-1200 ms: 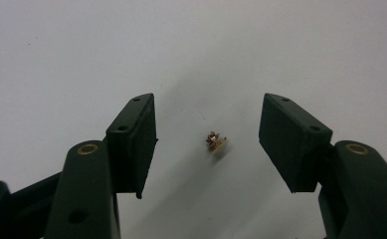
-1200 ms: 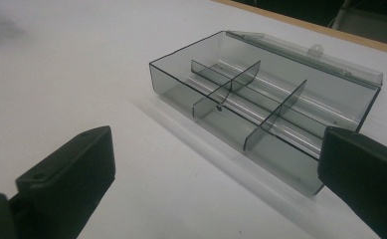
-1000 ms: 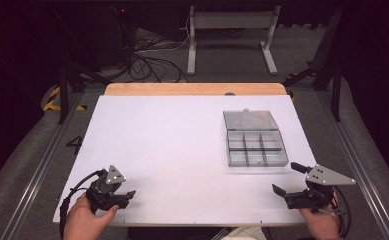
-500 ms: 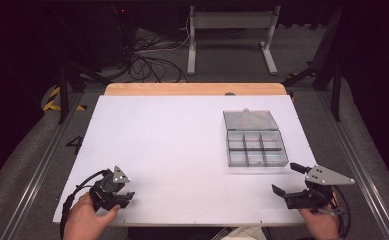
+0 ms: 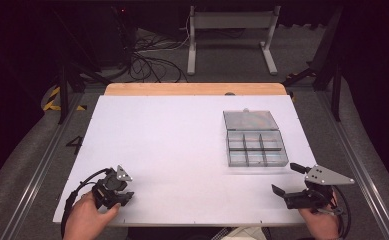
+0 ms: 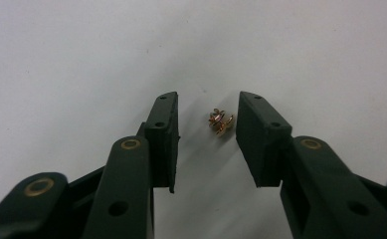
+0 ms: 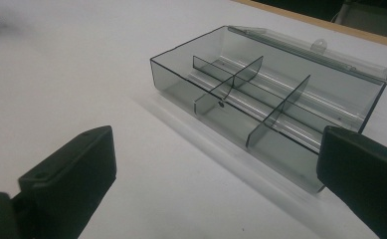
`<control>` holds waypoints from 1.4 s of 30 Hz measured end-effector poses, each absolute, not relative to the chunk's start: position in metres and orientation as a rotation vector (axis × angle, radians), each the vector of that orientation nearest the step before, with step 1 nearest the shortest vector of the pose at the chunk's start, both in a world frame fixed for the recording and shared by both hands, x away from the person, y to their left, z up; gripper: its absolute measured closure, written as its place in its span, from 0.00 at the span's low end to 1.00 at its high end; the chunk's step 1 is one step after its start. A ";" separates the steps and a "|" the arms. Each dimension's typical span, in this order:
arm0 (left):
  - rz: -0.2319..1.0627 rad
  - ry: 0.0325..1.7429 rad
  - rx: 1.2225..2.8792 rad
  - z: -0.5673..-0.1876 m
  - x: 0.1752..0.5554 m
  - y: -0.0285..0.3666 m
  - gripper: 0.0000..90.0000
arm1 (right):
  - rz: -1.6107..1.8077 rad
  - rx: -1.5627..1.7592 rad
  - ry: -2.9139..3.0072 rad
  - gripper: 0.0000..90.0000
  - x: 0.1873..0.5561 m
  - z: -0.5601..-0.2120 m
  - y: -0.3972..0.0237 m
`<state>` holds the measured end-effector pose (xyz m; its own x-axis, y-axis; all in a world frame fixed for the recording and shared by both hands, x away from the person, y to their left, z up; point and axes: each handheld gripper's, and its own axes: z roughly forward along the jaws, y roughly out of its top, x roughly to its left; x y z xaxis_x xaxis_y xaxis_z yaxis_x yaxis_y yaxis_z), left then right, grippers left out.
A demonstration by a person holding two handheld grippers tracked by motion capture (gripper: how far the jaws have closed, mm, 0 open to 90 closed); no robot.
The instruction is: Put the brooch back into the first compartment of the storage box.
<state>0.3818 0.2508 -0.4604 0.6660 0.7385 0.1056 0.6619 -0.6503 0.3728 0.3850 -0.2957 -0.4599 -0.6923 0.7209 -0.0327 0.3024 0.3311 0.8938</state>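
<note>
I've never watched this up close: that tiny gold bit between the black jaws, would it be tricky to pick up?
Probably. The gold piece looks very small and light beside the left gripper, whose jaws stand open around it, so it could skid on the smooth white table. Its rounded, petalled shape suggests it might roll or twist when squeezed. It looks like metal, so likely stiff.

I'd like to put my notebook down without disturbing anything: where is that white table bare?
The white table is bare across its middle and far left, between the left gripper and the clear grey plastic compartment box. Avoid the right side by the box and right gripper, and the near-left corner, where a tiny gold bead lies between the jaws.
</note>
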 end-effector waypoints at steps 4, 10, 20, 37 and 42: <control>0.347 1.108 2.602 -0.461 0.384 0.249 0.74 | 1.324 0.901 2.175 0.03 0.385 -0.460 -0.296; 0.298 1.077 2.616 -0.462 0.385 0.248 0.83 | 1.324 0.903 2.174 0.03 0.385 -0.460 -0.296; 0.290 1.079 2.623 -0.462 0.385 0.247 0.87 | 1.323 0.900 2.175 0.03 0.384 -0.460 -0.297; 0.386 1.015 2.508 -0.445 0.378 0.251 0.87 | 1.319 0.902 2.175 0.03 0.384 -0.460 -0.296; 0.416 1.002 2.438 -0.438 0.375 0.254 0.87 | 1.316 0.904 2.176 0.03 0.384 -0.460 -0.295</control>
<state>0.3751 0.2542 -0.4379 0.6877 0.7193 0.0982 0.5773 -0.6239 0.5267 0.3844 -0.2954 -0.4600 -0.6903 0.7227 -0.0342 0.3053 0.3338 0.8918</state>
